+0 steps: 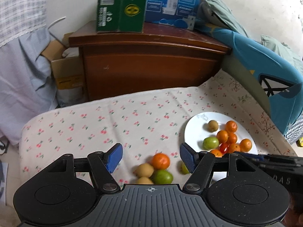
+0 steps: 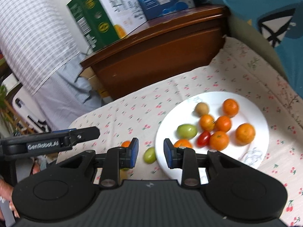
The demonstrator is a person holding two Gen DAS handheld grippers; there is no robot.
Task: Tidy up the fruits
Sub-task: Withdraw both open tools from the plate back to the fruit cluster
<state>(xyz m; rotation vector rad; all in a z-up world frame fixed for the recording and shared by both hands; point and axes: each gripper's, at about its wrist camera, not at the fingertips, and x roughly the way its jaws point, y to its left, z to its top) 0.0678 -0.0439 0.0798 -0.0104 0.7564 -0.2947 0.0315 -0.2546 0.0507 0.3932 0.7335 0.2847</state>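
Wooden cabinet (image 1: pixel 151 64) behind plate (image 1: pixel 195 130), boxes (image 1: pixel 121 5) on top.

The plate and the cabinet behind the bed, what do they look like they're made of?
Plate: likely glazed ceramic; glossy white with a faint printed drawing near the rim, though it could be melamine. Cabinet: wood or wood veneer, reddish-brown varnish with a soft sheen and scuffs.

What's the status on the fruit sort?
Left claw open, right claw open, both empty. White plate holds most fruit. Loose pile with a tangerine still on the cloth. Nothing in the way.
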